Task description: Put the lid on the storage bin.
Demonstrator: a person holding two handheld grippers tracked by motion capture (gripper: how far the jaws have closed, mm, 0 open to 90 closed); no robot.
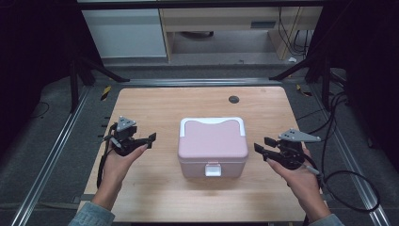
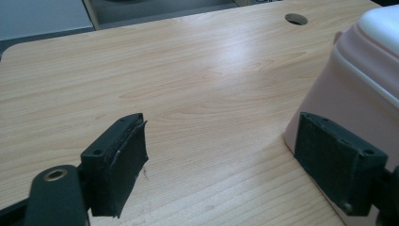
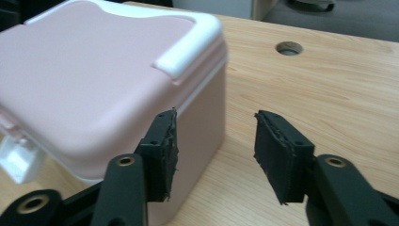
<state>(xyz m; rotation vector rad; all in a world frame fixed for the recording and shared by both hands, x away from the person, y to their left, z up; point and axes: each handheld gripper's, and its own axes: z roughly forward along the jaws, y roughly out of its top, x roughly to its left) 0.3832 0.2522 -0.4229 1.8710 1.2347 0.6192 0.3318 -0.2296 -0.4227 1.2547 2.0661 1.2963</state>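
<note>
The pink box (image 1: 212, 146) looks rigid, smooth-sided and probably light, so expect slip. Both grippers, left (image 1: 149, 139) at 9 o'clock and right (image 1: 261, 144) at 3 o'clock, have fingers spread and empty. Squeeze its opposite side walls, or lift the white latch (image 1: 213, 170) at 6 o'clock.

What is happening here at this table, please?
A person sits at a wooden table with a two-jaw gripper in each hand. A pink box with a white handle and a front latch stands closed in the middle. The left gripper and the right gripper are held on either side of it, jaws open and pointing at it. Neither touches the box.
</note>
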